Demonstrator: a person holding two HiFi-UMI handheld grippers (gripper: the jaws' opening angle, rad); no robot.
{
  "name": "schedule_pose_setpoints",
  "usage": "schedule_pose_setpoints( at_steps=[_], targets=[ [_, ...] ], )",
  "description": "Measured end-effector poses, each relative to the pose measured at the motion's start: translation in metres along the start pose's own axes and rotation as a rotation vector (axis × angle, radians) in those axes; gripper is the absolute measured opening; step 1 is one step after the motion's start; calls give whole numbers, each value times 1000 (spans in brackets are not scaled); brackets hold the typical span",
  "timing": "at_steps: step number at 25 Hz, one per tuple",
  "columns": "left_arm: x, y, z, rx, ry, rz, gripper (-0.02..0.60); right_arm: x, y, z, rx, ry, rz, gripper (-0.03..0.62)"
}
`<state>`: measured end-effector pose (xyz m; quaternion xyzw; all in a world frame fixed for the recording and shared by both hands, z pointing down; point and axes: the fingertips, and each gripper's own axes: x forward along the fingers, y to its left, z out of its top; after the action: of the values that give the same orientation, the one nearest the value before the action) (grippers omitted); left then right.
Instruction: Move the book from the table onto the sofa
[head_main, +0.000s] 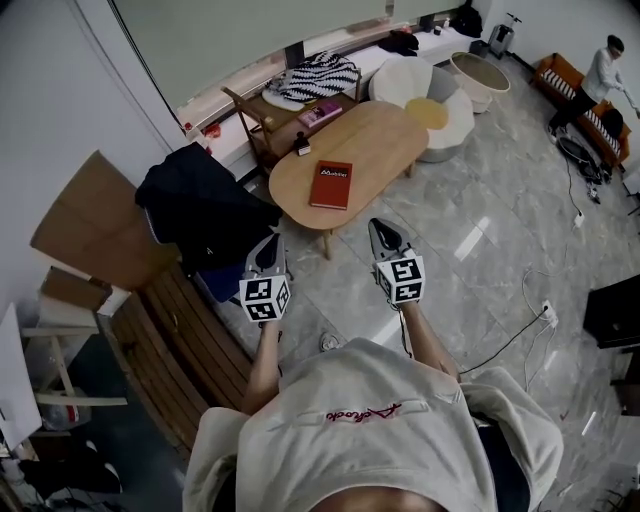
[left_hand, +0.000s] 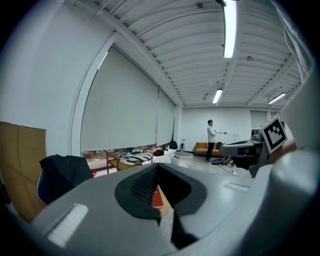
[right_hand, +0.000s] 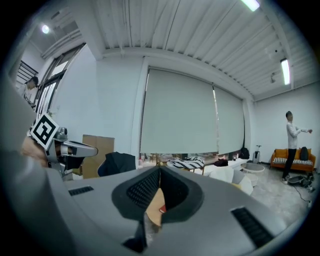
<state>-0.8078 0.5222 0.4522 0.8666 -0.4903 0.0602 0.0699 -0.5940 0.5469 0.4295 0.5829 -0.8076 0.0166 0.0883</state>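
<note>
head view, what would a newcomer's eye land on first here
The red book stands out, lying flat on the oval wooden table mid-room. Nearer the camera, the left gripper and right gripper, both shut and empty, point toward it. At far upper right, a person stands by an orange sofa.
</note>
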Motion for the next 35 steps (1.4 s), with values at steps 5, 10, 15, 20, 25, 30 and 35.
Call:
schedule_pose_setpoints(
  at_steps=[5, 10, 15, 20, 25, 30, 35],
  targets=[
    [23, 20, 6, 5, -5, -18, 9, 26, -8, 4, -3, 2, -25, 9],
    [41, 37, 8, 11, -3, -35, 9, 40, -24, 5, 9, 5, -77, 9],
    [55, 45, 9, 23, 1, -54, 9, 42, -41, 0, 23, 9, -125, 9],
    [62, 45, 11, 33, 2, -72, 9, 39, -45, -7, 30, 23, -149, 9],
    [63, 40, 9, 35, 4, -85, 9, 35, -45, -10, 26, 30, -152, 9],
    [64, 33, 7, 38, 3, -96, 9, 33, -46, -9, 22, 21, -153, 9],
    [70, 33, 9, 46, 5, -104, 9, 36, -46, -9, 25, 14, -154, 9]
  ],
)
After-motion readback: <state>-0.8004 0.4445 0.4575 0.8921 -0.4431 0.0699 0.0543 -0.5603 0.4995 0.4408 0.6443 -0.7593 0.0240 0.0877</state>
